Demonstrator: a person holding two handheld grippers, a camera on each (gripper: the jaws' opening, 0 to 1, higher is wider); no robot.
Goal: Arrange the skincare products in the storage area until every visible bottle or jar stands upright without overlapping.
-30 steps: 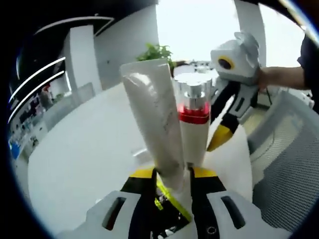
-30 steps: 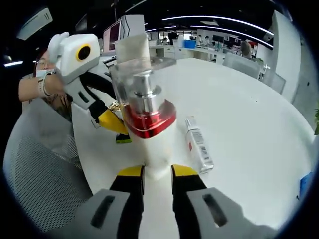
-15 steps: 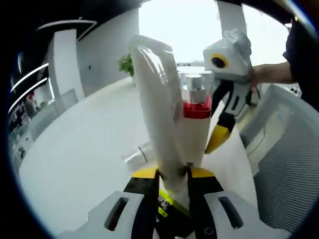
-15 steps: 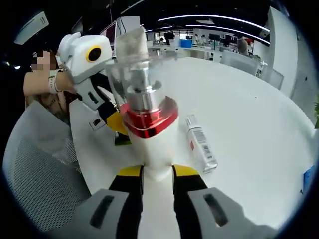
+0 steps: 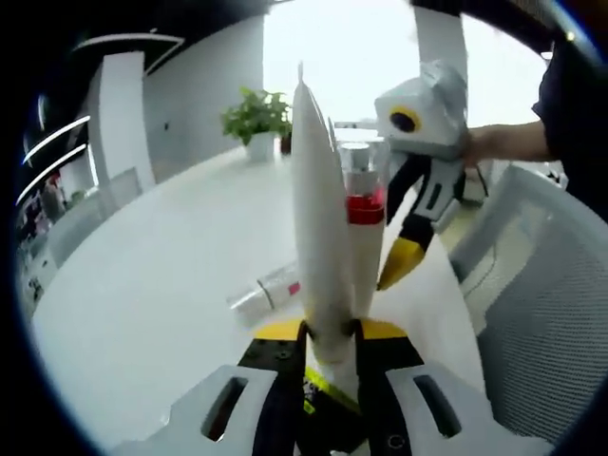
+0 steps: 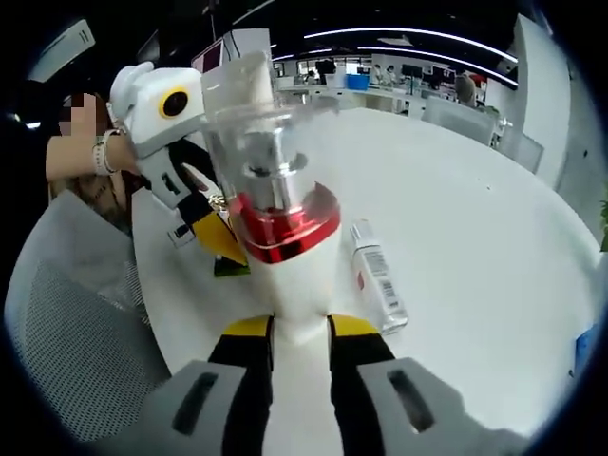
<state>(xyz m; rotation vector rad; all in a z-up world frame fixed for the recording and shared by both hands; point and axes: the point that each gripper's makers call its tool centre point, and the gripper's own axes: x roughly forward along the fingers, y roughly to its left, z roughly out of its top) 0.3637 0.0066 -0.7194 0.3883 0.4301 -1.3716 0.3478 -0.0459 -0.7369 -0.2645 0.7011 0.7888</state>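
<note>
the left gripper [image 5: 330, 332] pinches a white tube [image 5: 320, 228] near its base, holding it upright over the white table [image 5: 161, 285]; the right gripper [image 6: 300, 328] clamps the red-collared pump bottle [image 6: 285, 256] beside it, likely to stand both without overlap; a small bottle [image 6: 378, 277] lies flat nearby

White bottle [image 6: 290, 285], red collar; white tube [image 5: 321, 237].

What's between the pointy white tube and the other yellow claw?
The pump bottle with the red band stands between the white tube and the right gripper, in the left gripper view.
</note>
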